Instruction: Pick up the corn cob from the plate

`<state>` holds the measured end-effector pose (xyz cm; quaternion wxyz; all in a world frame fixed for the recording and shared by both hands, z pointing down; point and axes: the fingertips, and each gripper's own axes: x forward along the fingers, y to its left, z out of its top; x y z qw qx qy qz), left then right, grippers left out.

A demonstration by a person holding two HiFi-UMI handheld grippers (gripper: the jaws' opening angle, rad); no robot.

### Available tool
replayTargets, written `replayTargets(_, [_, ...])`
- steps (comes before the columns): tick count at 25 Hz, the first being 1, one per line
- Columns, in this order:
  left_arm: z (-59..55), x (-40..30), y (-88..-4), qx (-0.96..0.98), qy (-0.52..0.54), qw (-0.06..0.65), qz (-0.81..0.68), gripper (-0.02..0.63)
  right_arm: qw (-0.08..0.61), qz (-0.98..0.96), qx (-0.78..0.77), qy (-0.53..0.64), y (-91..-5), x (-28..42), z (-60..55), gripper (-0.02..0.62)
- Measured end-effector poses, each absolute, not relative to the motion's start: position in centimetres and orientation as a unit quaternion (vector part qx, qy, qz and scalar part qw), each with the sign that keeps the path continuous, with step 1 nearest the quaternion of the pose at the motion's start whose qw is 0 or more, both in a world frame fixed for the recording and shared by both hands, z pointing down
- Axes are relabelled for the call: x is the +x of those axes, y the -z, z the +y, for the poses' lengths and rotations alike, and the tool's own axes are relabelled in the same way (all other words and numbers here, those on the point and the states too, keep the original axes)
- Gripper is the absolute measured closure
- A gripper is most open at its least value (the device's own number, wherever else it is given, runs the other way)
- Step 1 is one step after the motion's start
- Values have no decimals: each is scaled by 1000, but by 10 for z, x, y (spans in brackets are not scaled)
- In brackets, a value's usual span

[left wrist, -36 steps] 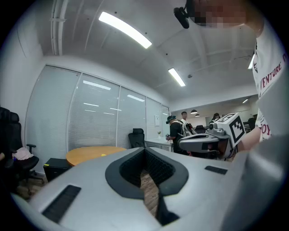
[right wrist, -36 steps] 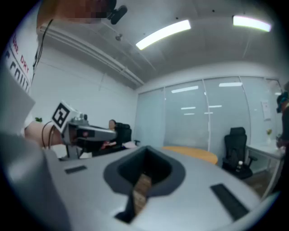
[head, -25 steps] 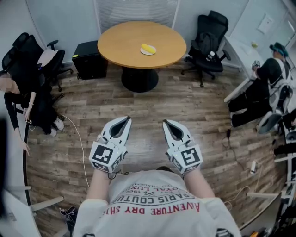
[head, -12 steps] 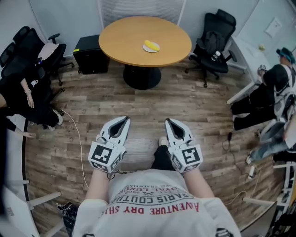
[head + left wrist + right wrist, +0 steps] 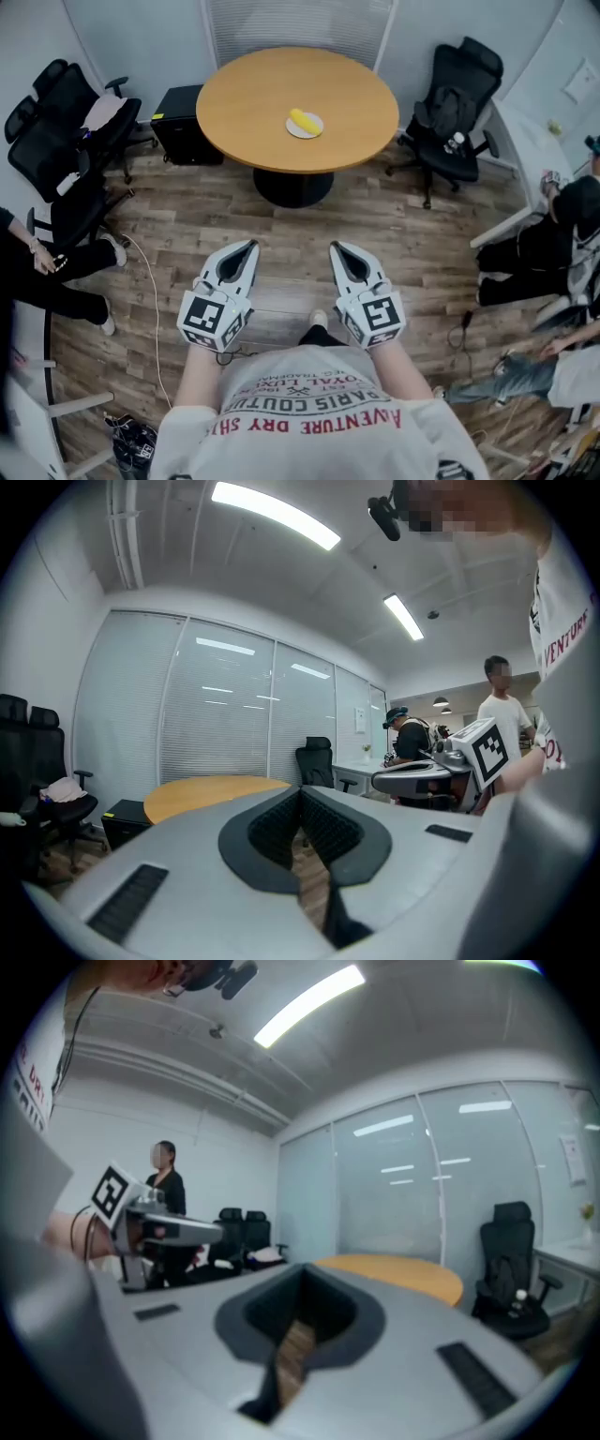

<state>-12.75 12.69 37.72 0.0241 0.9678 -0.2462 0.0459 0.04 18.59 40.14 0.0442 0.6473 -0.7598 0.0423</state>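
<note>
Left gripper (image 5: 249, 246): jaws closed, tips meeting, nothing between them; in the left gripper view only a sliver of floor shows through the gap behind the ribbed black pads.
Right gripper (image 5: 336, 247): jaws closed too and empty; the right gripper view shows the dark pads drawn together, with floor planks visible below them.
Hands: both held low in front of the person's chest, side by side and apart, forearms bare; the grippers point forward towards the table and lie close to level.
Gripper bodies: pale grey moulded shells, rounded, tapering to the tips, with black rubbery linings; each carries a marker cube (image 5: 208, 319) with black-and-white squares at the wrist end.
Corn cob (image 5: 302, 120): yellow, short and stubby, lying on the plate, well apart from both grippers.
Plate (image 5: 294, 132): small, round, white, set near the middle of the table.
Round table (image 5: 253, 94): smooth light-wood top on a single black pedestal foot.
Floor (image 5: 375, 225): wood-grain planks in mixed browns and greys.
Office chairs (image 5: 459, 103): black, wheeled, one to the right of the table and others along the left wall.
Black box (image 5: 178, 122): standing on the floor just left of the table.
T-shirt (image 5: 309, 412): pale grey with red print, at the bottom of the head view.
</note>
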Motion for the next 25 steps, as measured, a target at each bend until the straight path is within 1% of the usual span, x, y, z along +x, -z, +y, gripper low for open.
replayTargets(6, [78,-32,-377,964,-44,30,-260,571,57,-770,634,-37,-400,98,130,569])
replayTargets(12, [43,20,-396,959,-54,48,-275,571,70,-775,627,-40,-410,160,89,569])
replayTargets(18, [-6,38,-408,955,-68,53,-285,571,67,-771,630,-60,-419,187,41,569])
replayTargets(25, [-91,61,-423,957,-69,59,-277,571,83,-772,627,-63,-437,204,-40,569])
